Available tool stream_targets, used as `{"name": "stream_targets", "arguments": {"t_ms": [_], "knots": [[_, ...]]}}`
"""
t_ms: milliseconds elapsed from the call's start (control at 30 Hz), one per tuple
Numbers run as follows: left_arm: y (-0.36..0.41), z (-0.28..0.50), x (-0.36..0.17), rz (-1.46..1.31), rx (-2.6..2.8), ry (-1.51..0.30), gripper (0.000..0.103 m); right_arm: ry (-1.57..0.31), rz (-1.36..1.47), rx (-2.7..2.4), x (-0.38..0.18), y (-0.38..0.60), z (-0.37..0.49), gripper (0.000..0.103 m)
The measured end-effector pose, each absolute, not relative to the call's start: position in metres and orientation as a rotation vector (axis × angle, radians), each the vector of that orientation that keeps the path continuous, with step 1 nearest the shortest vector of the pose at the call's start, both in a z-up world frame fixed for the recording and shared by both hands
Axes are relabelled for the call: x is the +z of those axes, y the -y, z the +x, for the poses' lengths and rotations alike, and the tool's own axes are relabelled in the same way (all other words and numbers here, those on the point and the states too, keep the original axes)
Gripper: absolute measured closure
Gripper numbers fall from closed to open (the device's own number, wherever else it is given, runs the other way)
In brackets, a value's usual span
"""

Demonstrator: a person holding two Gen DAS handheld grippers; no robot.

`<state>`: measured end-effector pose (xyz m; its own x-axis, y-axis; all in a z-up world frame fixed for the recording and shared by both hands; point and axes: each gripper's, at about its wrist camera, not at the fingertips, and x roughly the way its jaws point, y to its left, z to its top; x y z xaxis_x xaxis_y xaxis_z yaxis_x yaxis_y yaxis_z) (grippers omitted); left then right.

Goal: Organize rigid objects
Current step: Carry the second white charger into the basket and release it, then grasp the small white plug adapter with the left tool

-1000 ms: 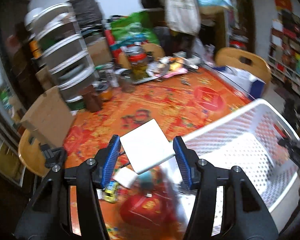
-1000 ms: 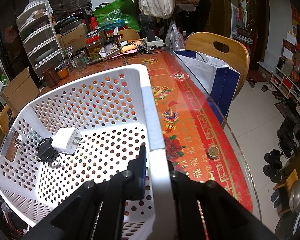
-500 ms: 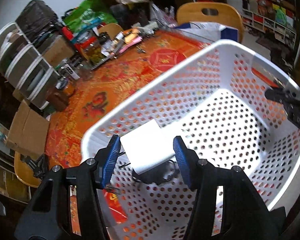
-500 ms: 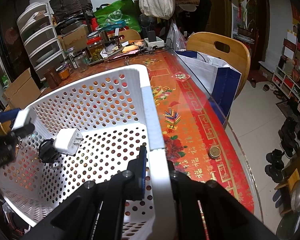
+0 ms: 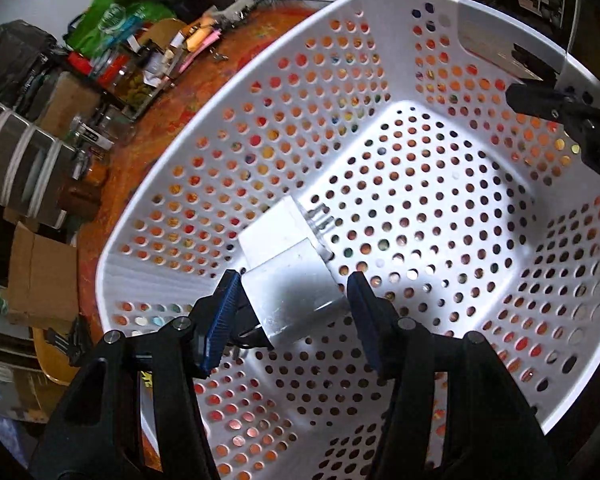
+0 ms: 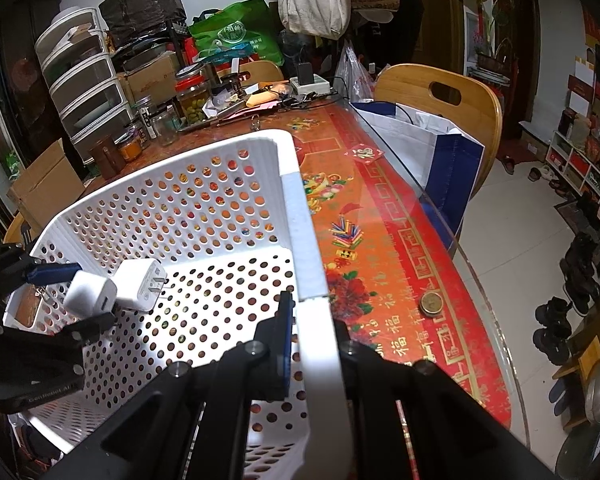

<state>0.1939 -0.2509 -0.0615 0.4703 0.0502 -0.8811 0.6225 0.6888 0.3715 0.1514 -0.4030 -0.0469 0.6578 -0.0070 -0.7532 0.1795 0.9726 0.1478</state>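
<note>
There is one white basket (image 5: 236, 128) with many round holes, sitting on the red desk (image 6: 384, 216). There are two white chargers. One charger (image 5: 296, 296) sits between the blue pads of the left hand-held gripper (image 5: 290, 310), low in the middle of the left view. The pad on its left side touches it, but a thin gap shows at the other pad, so I cannot tell if the grip is tight. The second charger (image 5: 276, 232) lies on the basket floor just above it, touching it.

The right hand-held gripper (image 6: 312, 336) is pinched tight on the basket's side wall, at the bottom middle of its view.

Only the right view shows the second charger's two metal prongs clearly, and one round coin (image 6: 431, 304) on the desk at the right. Only the left view shows the whole basket floor.
</note>
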Motion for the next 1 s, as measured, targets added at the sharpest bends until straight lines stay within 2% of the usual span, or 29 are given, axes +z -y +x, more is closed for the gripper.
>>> {"name": "stream_targets", "arguments": {"t_ms": [67,133,167,200,333,467,733,867,1000], "knots": [[0.249,0.195,-0.060,0.740,-0.411,-1.041,0.046,-0.848,0.217,-0.108,-0.047,0.403,0.152,0.095],[0.247,0.192,-0.056,0.727,-0.444,-1.023,0.032,-0.849,0.218,-0.108,-0.047,0.403,0.152,0.095],[0.245,0.189,-0.050,0.716,-0.456,-0.990,0.021,-0.850,0.218,-0.110,-0.047,0.402,0.152,0.095],[0.242,0.186,-0.045,0.703,-0.460,-0.962,0.017,-0.851,0.217,-0.111,-0.047,0.402,0.151,0.095],[0.186,0.170,-0.009,0.509,-0.443,-0.841,0.017,-0.851,0.216,-0.112,-0.047,0.401,0.150,0.095],[0.078,0.173,0.011,0.267,-0.314,-0.786,0.000,-0.864,0.204,-0.114,-0.047,0.399,0.151,0.095],[-0.112,0.243,-0.056,-0.093,0.061,-0.952,0.003,-0.858,0.217,-0.117,-0.047,0.400,0.152,0.095],[-0.141,0.263,-0.091,-0.153,0.079,-1.021,0.029,-0.866,0.214,-0.118,-0.049,0.402,0.151,0.095],[-0.134,0.274,-0.107,-0.156,0.025,-1.044,0.032,-0.868,0.212,-0.126,-0.048,0.402,0.151,0.095]]}}
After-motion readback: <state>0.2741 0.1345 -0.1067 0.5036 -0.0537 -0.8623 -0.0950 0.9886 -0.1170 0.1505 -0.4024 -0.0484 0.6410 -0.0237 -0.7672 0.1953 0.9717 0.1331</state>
